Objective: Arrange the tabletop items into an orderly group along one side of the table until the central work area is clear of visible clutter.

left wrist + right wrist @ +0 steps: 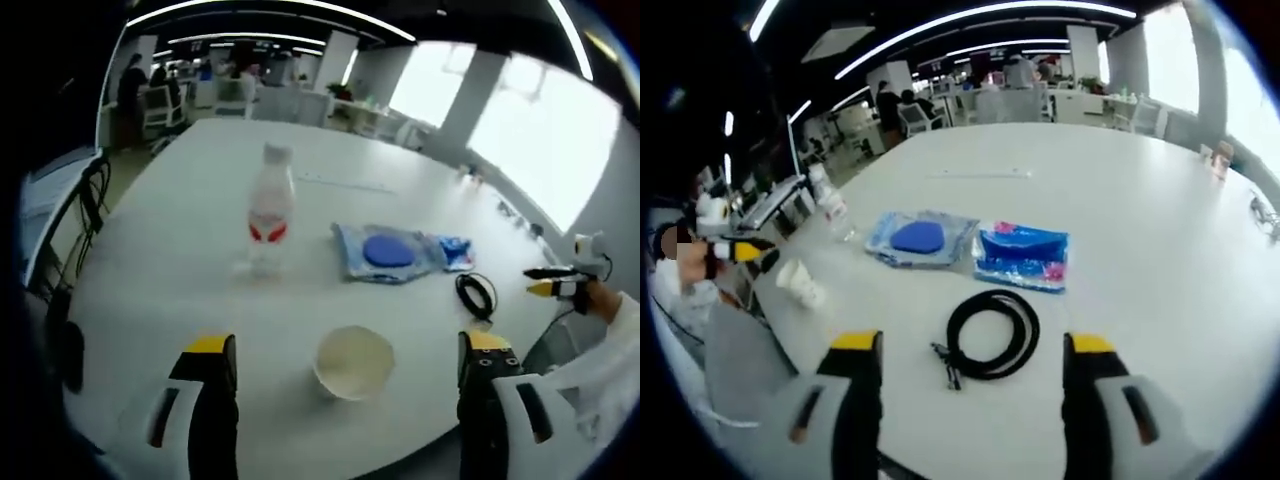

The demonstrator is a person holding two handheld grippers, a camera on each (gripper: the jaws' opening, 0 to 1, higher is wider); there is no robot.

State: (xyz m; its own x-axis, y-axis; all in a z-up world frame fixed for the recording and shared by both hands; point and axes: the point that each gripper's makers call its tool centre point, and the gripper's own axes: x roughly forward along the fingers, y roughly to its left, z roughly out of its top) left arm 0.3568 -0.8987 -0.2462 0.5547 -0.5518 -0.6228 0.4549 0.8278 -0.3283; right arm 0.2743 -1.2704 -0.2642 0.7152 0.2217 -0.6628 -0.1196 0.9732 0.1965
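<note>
A large white table (180, 260) carries a handful of scattered items. In the left gripper view, the left gripper (345, 400) hangs over the near edge with its yellow-tipped jaws spread wide and nothing between them; just ahead of them sits a white paper cup (354, 362), mouth up. Farther in stands a clear plastic bottle (270, 205) with a red label, upright and apart from the rest. In the right gripper view, the right gripper (970, 385) is likewise wide open and empty, and just beyond its jaws lies a coiled black cable (992, 333). Past the cable, side by side, lie a flat pouch with a blue disc (920, 238) and a blue patterned packet (1024, 255). The cup looks light and easily crushed, so a gentle pinch on its rim seems best. The bottle probably tips easily; mid-body is the safer hold. The cable is limp and may uncoil when lifted. The packets look soft and are best pinched at an edge.
</note>
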